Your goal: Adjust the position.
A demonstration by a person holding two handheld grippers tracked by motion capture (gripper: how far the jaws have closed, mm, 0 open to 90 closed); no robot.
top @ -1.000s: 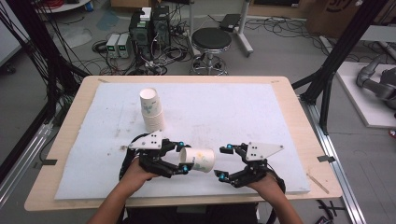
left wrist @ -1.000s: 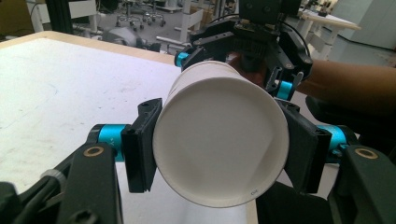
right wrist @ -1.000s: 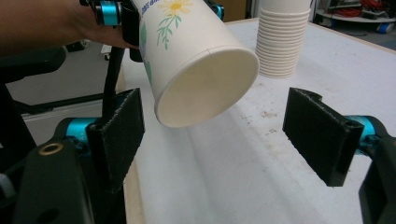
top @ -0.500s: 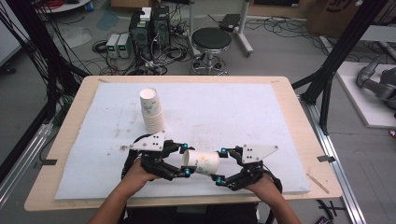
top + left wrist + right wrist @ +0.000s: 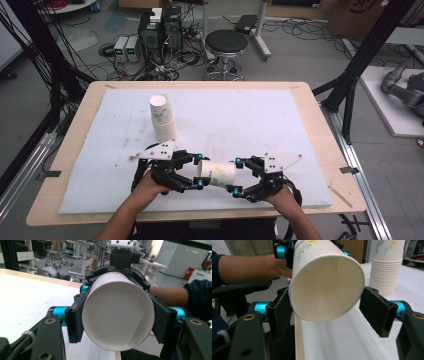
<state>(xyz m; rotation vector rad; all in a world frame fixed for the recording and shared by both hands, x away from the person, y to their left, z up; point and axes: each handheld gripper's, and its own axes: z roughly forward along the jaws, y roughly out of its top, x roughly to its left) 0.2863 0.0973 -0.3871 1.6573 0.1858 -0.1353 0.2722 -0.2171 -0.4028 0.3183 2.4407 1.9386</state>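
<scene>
White paper cup [image 5: 218, 173] with a flower print lies level above the table [image 5: 300, 150], base clamped in the left gripper [image 5: 199, 171], open mouth toward the right gripper [image 5: 237, 176], whose closing jaws flank its rim, one pad still apart.

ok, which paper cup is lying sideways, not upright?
The single cup held level between the left gripper and right gripper. The other cups sit upright, nested in a stack on the white mat.
</scene>
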